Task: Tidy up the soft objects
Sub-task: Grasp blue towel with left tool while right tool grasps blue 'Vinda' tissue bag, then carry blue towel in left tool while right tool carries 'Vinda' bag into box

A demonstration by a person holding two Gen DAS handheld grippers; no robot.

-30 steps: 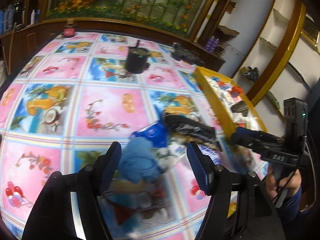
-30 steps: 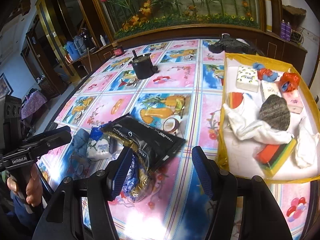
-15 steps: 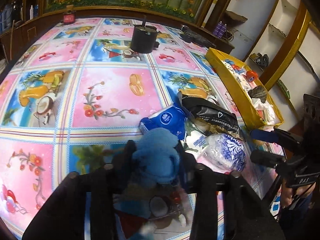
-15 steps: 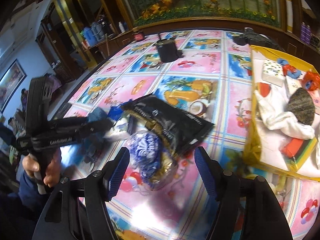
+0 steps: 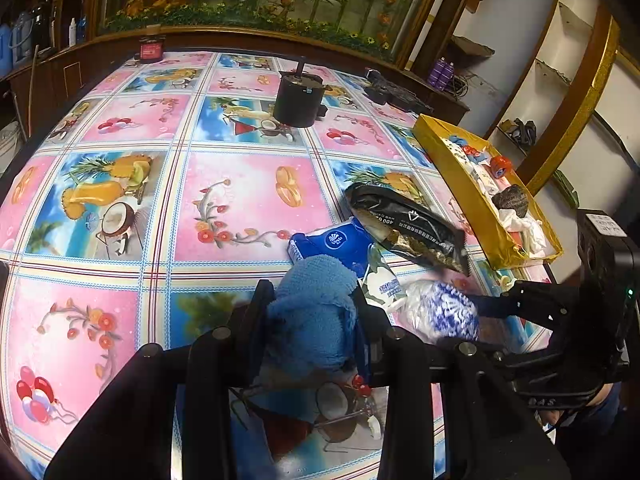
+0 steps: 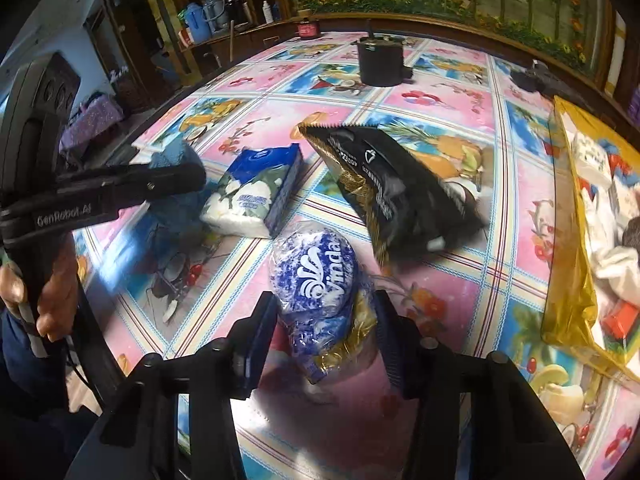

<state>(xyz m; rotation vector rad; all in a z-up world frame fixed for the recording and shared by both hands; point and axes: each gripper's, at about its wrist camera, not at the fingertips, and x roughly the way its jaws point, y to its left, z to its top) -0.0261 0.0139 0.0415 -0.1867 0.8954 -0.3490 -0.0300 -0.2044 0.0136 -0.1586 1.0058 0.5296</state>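
My left gripper is shut on a fluffy blue cloth and holds it just above the table; the cloth also shows in the right wrist view. My right gripper is closed around a blue-and-white Vinda tissue roll, its pads touching the wrapper. A blue tissue pack and a black snack bag lie just beyond. The gold tray with several soft items stands at the right.
A black pot stands mid-table at the back. A small red jar sits at the far edge. A dark object lies near the tray's far end. The table carries a bright fruit-print cloth.
My left gripper closed on the blue cloth and lifted it slightly. My right gripper moved down to the Vinda roll and closed around it.
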